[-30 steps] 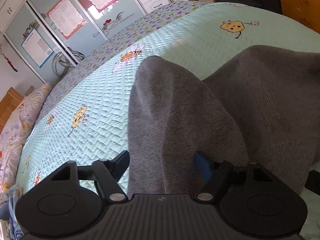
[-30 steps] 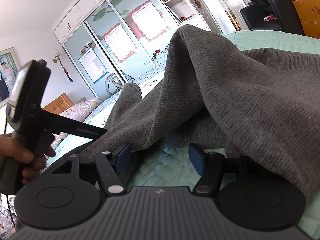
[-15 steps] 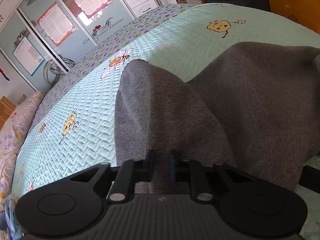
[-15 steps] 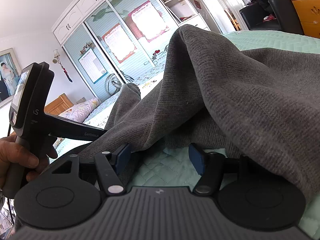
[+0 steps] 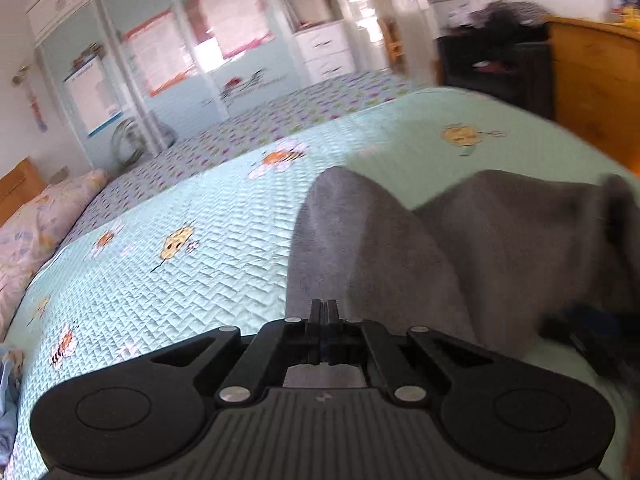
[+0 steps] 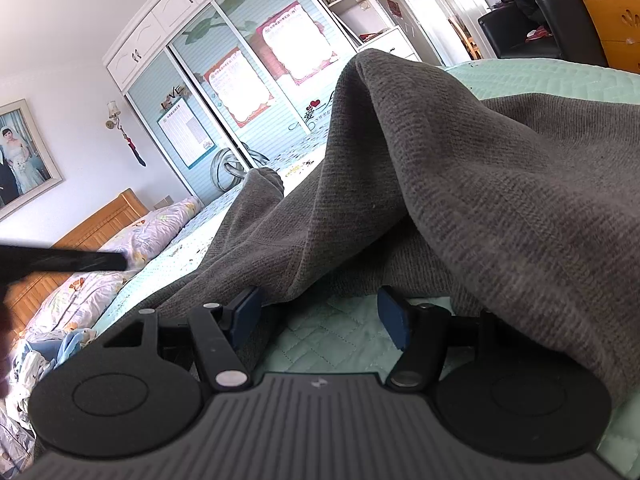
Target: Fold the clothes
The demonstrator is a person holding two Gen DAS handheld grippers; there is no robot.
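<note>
Left gripper (image 5: pixel 324 312): jaws closed tight, pinching edge of grey knit garment (image 5: pixel 400 248). Garment lies rumpled on bed's mint quilted bedspread (image 5: pixel 160 300), one long part stretching away, raised in ridge. Right gripper (image 6: pixel 320 310): jaws wide open, low over bedspread, thick ribbed fold of garment draped just above and over right finger (image 6: pixel 394 314), nothing held
</note>
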